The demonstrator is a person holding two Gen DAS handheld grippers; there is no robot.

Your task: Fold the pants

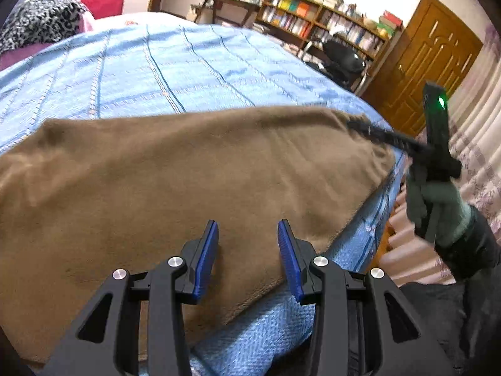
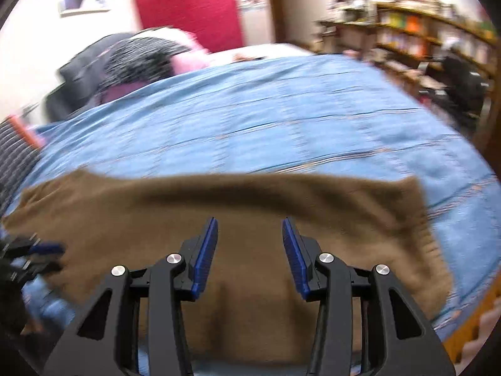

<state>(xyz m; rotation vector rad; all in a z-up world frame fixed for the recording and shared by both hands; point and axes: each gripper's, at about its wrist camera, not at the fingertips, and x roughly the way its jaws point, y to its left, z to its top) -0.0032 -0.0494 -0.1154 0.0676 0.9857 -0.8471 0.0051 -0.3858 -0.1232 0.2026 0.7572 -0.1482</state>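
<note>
Handling: the pants (image 1: 188, 181) look soft, limp and light, with a fuzzy nap that should grip well; I judge they will sag and drag unless lifted at two points.
Where to hold: best at an edge or corner, pinching every layer together; the near hem just below the left gripper (image 1: 247, 250) seems a fair spot.
Look: plain brown, thick, already doubled into a broad flat band, few wrinkles.
Place: spread on the blue bed cover (image 1: 156, 62), directly ahead of and beneath both grippers, near the bed's edge.
Left gripper: jaws apart, nothing between them.
Right gripper (image 2: 250, 250): jaws apart, empty, over the cloth.
</note>
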